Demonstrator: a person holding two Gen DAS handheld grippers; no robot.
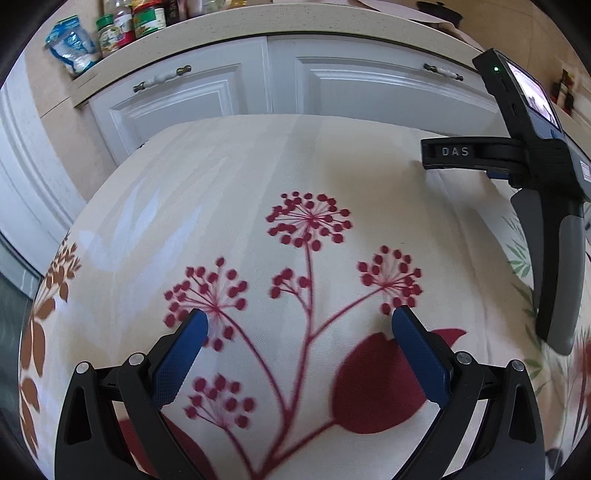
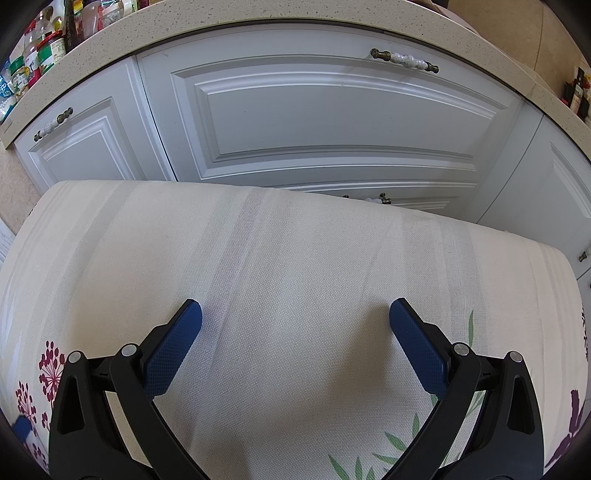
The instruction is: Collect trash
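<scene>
Trash not discernible; a blurred blue bit (image 2: 20,428) (perhaps a tool pad) at cloth's (image 2: 295,258) edge.

2 hand-held grippers (image 1: 297,317) (image 2: 294,310), 1 floral tablecloth (image 1: 258,166), 2 cabinet handles (image 1: 162,78) (image 1: 443,72), 1 countertop (image 1: 295,22).

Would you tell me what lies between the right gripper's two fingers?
Only bare tablecloth: the right gripper is open and empty, as the right wrist view shows.

Matt woven tablecloth (image 2: 295,266); cabinet doors (image 2: 332,110) smooth, perhaps painted wood.
</scene>
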